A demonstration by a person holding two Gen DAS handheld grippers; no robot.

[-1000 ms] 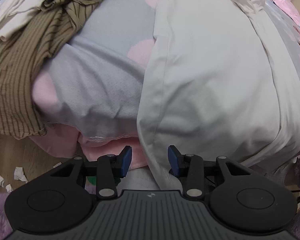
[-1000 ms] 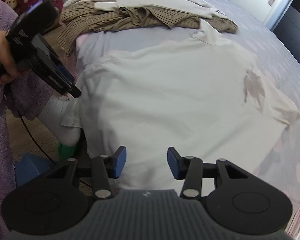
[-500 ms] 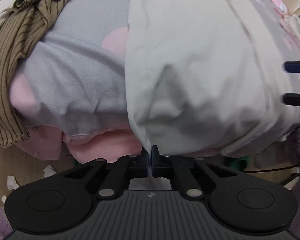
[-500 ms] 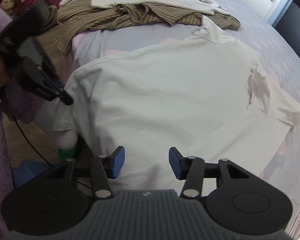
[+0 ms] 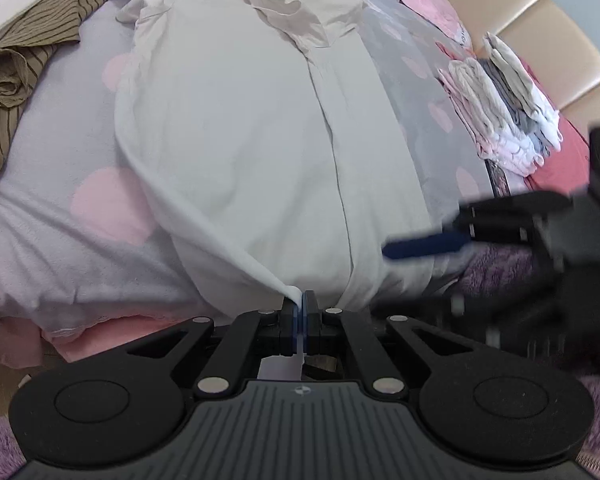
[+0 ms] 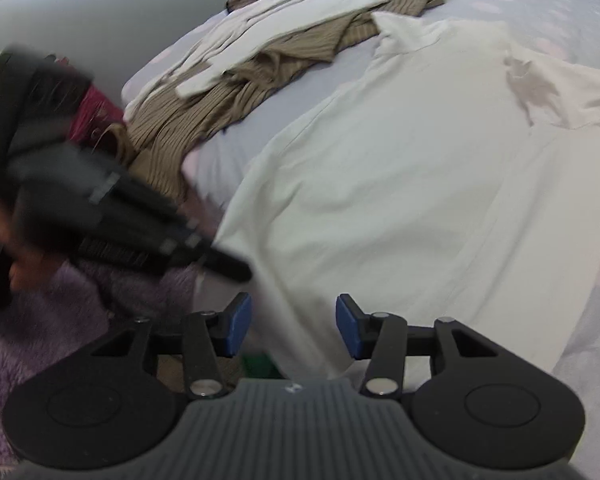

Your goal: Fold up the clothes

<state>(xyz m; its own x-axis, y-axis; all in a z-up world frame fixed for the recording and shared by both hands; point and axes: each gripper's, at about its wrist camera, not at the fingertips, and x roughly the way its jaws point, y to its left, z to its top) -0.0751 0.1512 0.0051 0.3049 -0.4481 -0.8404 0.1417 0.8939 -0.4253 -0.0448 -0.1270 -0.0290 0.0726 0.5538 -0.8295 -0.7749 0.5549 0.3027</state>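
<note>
Pinching white shirt hem at bed edge, my left gripper clamped; right gripper gaped empty. Only left view showed folded stack.

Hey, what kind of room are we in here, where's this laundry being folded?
Most likely a bedroom. The clothes lie on a bed with a grey, pink-dotted cover, a padded tan headboard stands behind it, and a stack of folded clothes sits near that end.
</note>
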